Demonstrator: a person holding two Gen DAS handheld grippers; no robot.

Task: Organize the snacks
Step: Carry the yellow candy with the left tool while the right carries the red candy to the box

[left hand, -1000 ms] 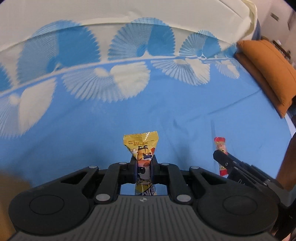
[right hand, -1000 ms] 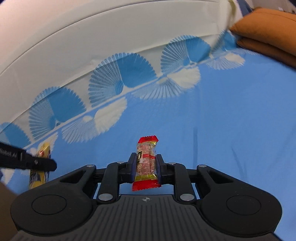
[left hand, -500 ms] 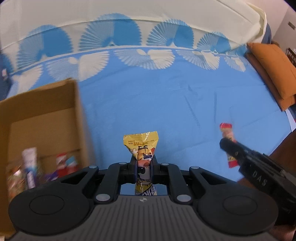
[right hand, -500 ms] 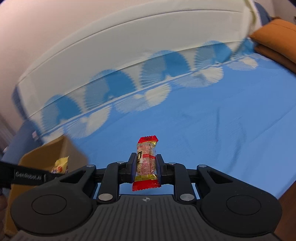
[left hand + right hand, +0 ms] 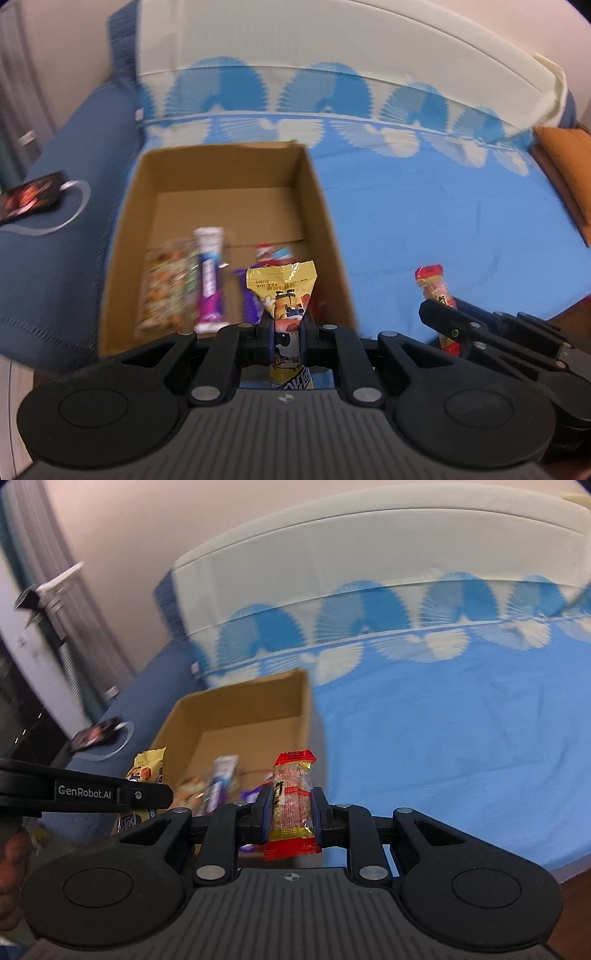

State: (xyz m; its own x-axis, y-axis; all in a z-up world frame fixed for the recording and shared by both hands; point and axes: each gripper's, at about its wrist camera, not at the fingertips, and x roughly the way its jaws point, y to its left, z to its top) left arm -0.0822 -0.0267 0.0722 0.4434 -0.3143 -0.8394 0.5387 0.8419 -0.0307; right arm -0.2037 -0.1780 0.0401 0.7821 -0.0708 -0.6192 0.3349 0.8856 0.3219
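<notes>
My left gripper [image 5: 286, 334] is shut on a yellow snack packet [image 5: 282, 291] with a cartoon figure and holds it upright just above the near edge of an open cardboard box [image 5: 314, 192]. The box holds several snacks, among them a purple-and-white stick pack [image 5: 209, 273] and a clear bag of mixed bits [image 5: 164, 288]. My right gripper [image 5: 291, 812] is shut on a red-ended clear snack bar [image 5: 291, 801], to the right of the box [image 5: 236, 709]. The right gripper and its bar also show in the left wrist view [image 5: 436, 291]. The left gripper and yellow packet show in the right wrist view [image 5: 146, 771].
The box stands on a bed with a blue and white fan-patterned sheet [image 5: 424, 206]. A dark blue cushion [image 5: 70, 177] with a dark packet [image 5: 31, 195] lies left of the box. An orange pillow [image 5: 565, 166] lies at the right edge. A white headboard [image 5: 369, 561] runs behind.
Both grippers have swung left with their snacks. The cardboard box has come into full view ahead of the left gripper and left of the right one.
</notes>
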